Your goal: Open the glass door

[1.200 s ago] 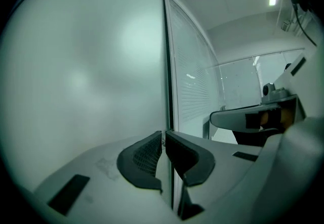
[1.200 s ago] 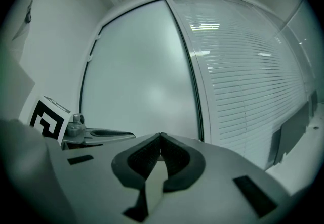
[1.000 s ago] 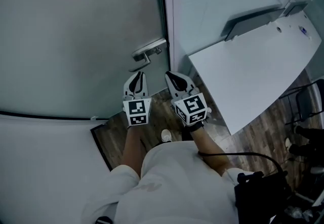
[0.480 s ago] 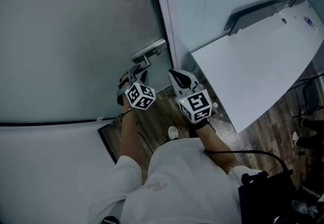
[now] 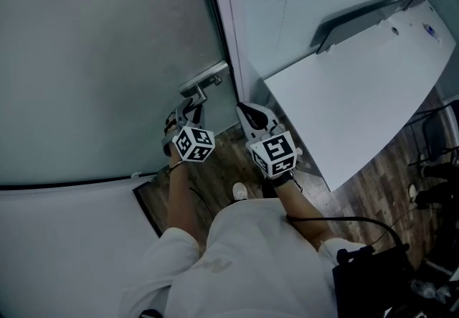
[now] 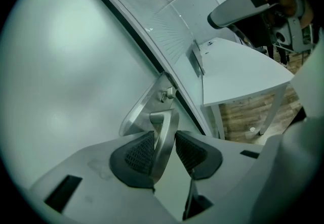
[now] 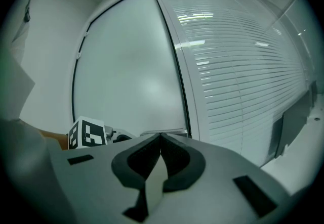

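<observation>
Slippage is my worry. Head view: my left gripper (image 5: 188, 107) sits at frame centre at the handle (image 5: 203, 82) of the glass door (image 5: 100, 51), which fills the upper left; my right gripper (image 5: 244, 108) hangs just right of it. Left gripper view: jaws have just been opening and stand apart, handle between the pads; unsqueezed, it could slide out as I press down. Right gripper view: jaws together, empty. No writing readable, only the marker cube (image 7: 87, 134) pattern.
</observation>
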`<state>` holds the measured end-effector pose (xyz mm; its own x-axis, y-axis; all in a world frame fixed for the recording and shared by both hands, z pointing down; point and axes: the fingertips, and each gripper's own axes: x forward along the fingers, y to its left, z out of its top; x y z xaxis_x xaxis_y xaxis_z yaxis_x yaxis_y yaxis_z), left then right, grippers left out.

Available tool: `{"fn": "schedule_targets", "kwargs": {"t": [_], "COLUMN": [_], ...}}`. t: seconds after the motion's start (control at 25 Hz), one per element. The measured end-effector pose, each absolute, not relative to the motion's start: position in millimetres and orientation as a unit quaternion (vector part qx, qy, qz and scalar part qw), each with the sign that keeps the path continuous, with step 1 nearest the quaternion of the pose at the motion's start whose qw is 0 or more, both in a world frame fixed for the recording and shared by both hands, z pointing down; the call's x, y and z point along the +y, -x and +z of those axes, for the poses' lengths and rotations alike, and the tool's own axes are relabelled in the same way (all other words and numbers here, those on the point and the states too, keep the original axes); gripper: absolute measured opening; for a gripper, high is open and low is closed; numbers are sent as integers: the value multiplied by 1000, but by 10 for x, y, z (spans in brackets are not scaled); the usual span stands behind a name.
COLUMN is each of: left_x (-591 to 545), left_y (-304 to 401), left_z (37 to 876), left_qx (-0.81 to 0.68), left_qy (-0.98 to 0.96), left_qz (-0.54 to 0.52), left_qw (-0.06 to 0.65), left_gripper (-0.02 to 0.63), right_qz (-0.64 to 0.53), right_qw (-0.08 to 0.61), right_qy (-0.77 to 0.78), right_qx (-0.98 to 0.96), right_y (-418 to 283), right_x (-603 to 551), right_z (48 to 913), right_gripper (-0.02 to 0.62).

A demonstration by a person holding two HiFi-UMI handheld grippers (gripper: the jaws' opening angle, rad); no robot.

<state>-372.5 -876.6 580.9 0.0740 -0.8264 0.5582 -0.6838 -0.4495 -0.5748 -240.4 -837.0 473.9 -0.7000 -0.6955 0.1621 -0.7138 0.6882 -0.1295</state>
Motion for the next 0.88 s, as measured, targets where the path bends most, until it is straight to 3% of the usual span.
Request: {"fn": "schedule_targets", "kwargs": {"t": [0.56,0.88], "left_x": [-8734,-8625], "left_y": [3714,3683], "left_z": [5903,5909], "left_qx": [542,534], "left_qy": [782,778], "left_qz": [-306,-331], "left_qw": [-7,13], "left_gripper": [133,132], "right_qz": [94,78], "right_qw": [56,61], "right_qy": [-383,-393], "right_qx": [-917,-914], "right_y": [2418,2371], "right_x": [-8267,-8152], "right_z": [4792,4716], "right_gripper": [3,3]}}
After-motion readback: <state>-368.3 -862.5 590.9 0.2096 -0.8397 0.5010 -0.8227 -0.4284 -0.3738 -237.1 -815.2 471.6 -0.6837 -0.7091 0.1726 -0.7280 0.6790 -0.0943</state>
